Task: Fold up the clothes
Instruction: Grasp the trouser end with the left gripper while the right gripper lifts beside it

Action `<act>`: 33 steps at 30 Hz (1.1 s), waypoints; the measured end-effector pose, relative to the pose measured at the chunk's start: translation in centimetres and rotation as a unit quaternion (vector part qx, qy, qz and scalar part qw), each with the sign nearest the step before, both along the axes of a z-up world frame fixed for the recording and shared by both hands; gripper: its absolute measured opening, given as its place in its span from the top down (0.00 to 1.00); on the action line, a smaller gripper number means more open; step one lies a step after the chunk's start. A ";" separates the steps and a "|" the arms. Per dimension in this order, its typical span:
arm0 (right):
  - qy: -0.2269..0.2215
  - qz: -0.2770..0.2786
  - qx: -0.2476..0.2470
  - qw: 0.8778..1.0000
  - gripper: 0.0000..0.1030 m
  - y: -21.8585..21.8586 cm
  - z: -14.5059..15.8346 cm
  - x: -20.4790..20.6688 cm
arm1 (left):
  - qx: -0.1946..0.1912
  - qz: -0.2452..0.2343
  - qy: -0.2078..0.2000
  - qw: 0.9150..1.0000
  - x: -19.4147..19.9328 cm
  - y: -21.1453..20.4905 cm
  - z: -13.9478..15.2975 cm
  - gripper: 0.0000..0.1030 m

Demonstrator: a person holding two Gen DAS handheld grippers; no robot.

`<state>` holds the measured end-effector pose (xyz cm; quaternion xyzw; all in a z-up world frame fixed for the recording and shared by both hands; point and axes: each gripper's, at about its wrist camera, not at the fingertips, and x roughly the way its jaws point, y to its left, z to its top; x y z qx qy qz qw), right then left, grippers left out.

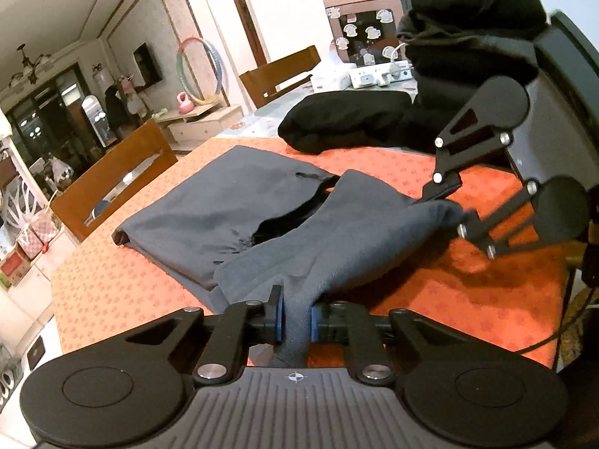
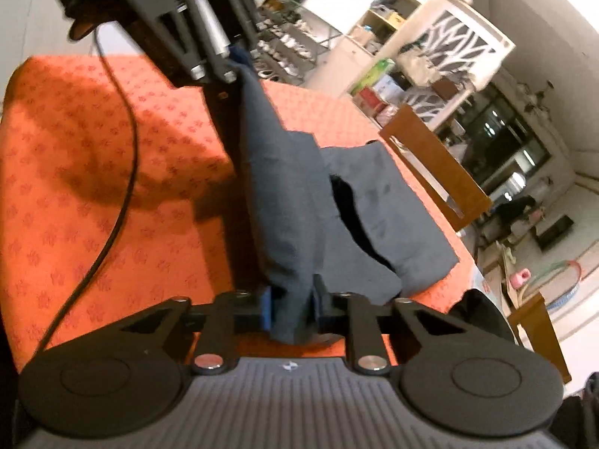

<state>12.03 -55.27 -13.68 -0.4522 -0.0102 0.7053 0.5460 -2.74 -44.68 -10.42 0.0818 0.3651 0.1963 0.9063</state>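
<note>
Your left gripper [image 1: 295, 321] is pinching one end of the grey garment [image 1: 224, 217], a bunched fold of cloth pressed between its blue pads, and your right gripper [image 2: 292, 310] is clamped on the other end of the same edge in the same way. Between the two, that edge hangs lifted as a soft ridge, while the rest of the garment lies flat on the orange surface [image 1: 468, 299], stretching away from the held edge toward the wooden chair [image 1: 112, 183]. A dark opening shows in the cloth beside the raised ridge, so the layers there are not lined up. Judging by this, you are partway through: the garment already looks doubled on itself at the chair side, and the fold in hand is gripped but not yet laid. What seems left is to carry the held edge over the flat part, away from you, set it down square, release both ends and smooth out the gaping layer. Beyond the grey garment, on the far side from you, a black garment [image 1: 348, 119] lies loosely heaped on the surface with more black cloth [image 1: 471, 30] piled higher behind it; whether those are finished or still waiting you cannot tell from here, though they look unfolded. A black cable [image 2: 123, 172] trails across the surface near the garment, so keep the cloth from snagging on it.
</note>
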 end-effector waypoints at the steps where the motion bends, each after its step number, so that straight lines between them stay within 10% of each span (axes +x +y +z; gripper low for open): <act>1: 0.005 -0.005 -0.001 1.000 0.85 -0.1 0.6 0.0 | 0.002 -0.003 -0.001 1.000 -0.2 -0.2 0.2 0.86; 23: 0.104 -0.092 -0.104 0.985 0.88 -4.2 12.3 -6.6 | -0.123 -0.086 -0.046 0.988 -8.8 -1.0 5.8 0.87; 33: 0.183 -0.095 -0.171 0.963 0.88 3.2 14.5 0.5 | -0.230 -0.082 -0.013 0.970 -4.0 6.5 7.6 0.87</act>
